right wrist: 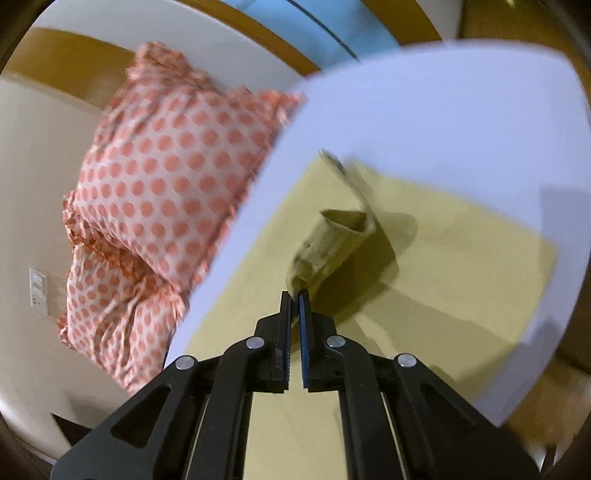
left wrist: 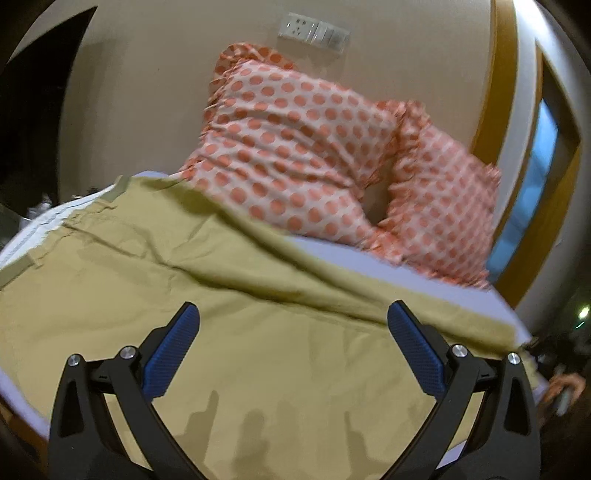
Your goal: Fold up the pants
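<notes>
Khaki pants (left wrist: pixel 192 295) lie spread on a white bed (left wrist: pixel 424 280), waistband at the far left. My left gripper (left wrist: pixel 293 321) is open and empty, just above the cloth. In the right wrist view my right gripper (right wrist: pixel 294 293) is shut on a leg hem of the pants (right wrist: pixel 328 243) and holds it lifted above the rest of the pants (right wrist: pixel 443 258), with the cuff hanging open beyond the fingertips.
Two polka-dot pillows (left wrist: pixel 295 147) lean against the beige wall at the bed's head; they also show in the right wrist view (right wrist: pixel 166 177). A switch panel (left wrist: pixel 314 31) is on the wall. The bed's edge (right wrist: pixel 554 314) drops to a wooden floor.
</notes>
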